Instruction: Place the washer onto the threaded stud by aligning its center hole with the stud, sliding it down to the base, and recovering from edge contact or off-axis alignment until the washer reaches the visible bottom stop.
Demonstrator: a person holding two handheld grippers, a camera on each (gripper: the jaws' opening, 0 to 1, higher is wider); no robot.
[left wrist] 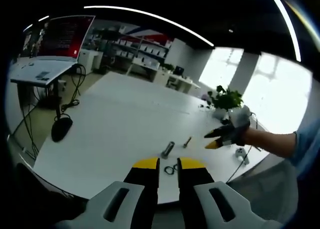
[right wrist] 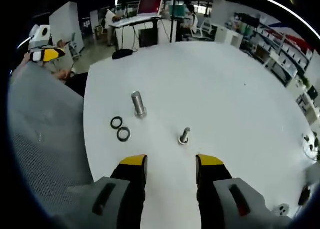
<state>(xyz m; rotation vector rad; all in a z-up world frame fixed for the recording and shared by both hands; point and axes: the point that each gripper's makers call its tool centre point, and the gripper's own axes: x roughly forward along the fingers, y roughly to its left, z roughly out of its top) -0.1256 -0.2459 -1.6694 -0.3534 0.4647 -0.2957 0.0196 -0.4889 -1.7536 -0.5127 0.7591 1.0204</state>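
Left gripper (left wrist: 169,163) released | right gripper (right wrist: 170,160) released | threaded stud (right wrist: 184,136) upright | washers (right wrist: 120,129) flat on table (right wrist: 225,89)

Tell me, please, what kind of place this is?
Probably an open office or lab: a long white table, shelving with bins, and a large red display screen over a desk.
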